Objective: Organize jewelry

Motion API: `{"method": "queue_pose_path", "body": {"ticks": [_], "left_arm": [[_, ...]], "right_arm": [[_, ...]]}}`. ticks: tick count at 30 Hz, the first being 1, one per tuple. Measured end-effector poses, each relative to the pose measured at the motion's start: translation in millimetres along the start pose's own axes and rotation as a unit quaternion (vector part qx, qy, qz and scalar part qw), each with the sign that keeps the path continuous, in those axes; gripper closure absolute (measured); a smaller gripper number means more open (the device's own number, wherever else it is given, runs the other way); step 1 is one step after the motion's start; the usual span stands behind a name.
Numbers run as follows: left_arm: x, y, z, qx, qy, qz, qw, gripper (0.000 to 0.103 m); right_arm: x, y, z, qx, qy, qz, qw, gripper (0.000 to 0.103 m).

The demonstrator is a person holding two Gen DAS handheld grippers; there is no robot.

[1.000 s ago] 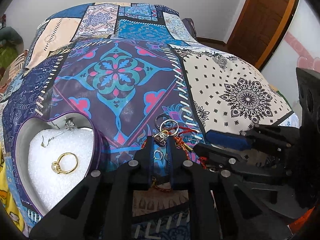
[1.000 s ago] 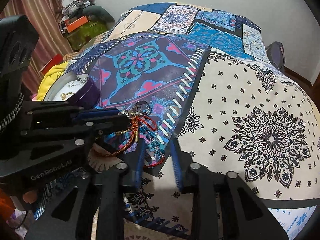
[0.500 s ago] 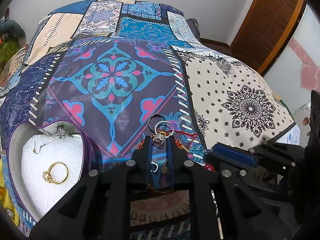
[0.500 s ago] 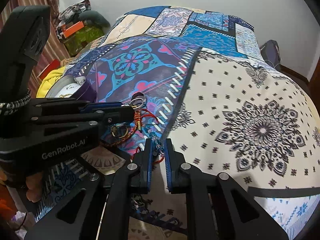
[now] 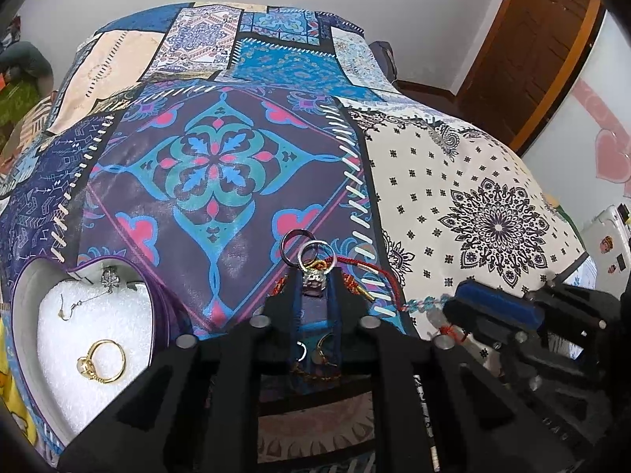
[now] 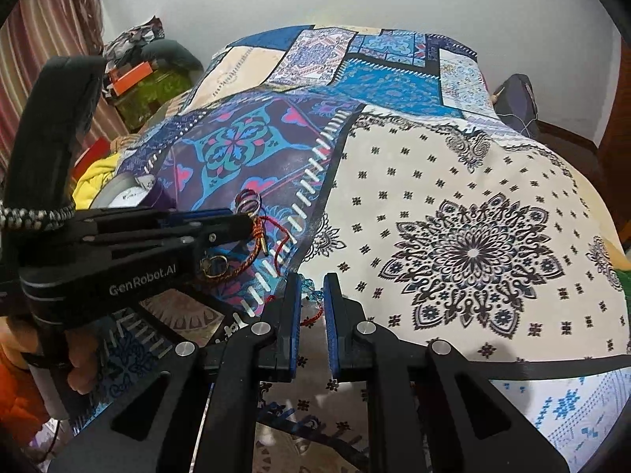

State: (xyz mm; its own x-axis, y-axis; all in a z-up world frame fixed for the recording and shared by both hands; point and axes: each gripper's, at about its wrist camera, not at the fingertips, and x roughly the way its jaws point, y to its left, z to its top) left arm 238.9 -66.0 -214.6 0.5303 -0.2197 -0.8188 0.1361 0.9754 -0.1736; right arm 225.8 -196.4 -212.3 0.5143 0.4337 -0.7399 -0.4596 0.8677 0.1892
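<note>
1. A patchwork bedspread [image 5: 221,165] is spread over a bed.
2. A tangled cluster of jewelry [image 5: 313,272], made of metal rings and red cord, is clamped between the narrowed fingers of the left gripper [image 5: 314,289].
3. A teal bead strand [image 6: 309,289] is seen between the slightly parted fingers of the right gripper [image 6: 311,295]; whether it is pinched cannot be told.
4. A heart-shaped box [image 5: 23,303] is placed at left, with a gold ring [image 5: 103,362] and a silver earring [image 5: 84,295] on its white foam.

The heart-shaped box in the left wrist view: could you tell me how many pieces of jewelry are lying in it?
2: a gold ring on the foam toward the near side, and a silver earring by the far wall of the heart-shaped box.
</note>
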Motion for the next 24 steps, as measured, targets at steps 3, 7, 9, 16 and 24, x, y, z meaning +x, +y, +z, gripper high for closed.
{"method": "queue_pose_path", "body": {"ticks": [3, 7, 9, 16, 24], "left_arm": [[-6, -1, -1, 0.004, -0.008, -0.004, 1.0000, 0.093], [-20, -4, -3, 0.010, -0.018, -0.011, 0.9997, 0.093], [-30, -5, -4, 0.011, -0.025, -0.014, 0.9995, 0.093], [-68, -2, -5, 0.011, -0.056, -0.019, 0.9982, 0.093], [-112, 9, -10, 0.011, -0.093, -0.009, 0.9955, 0.093]], "right_arm": [[-7, -4, 4, 0.006, -0.011, -0.003, 1.000, 0.093], [-17, -6, 9, 0.011, -0.026, -0.006, 1.000, 0.093], [-23, -7, 12, 0.012, -0.034, -0.008, 0.999, 0.093], [-45, 0, 23, 0.009, -0.062, -0.011, 0.998, 0.093], [-60, 24, 39, -0.006, -0.093, 0.001, 0.996, 0.093]]}}
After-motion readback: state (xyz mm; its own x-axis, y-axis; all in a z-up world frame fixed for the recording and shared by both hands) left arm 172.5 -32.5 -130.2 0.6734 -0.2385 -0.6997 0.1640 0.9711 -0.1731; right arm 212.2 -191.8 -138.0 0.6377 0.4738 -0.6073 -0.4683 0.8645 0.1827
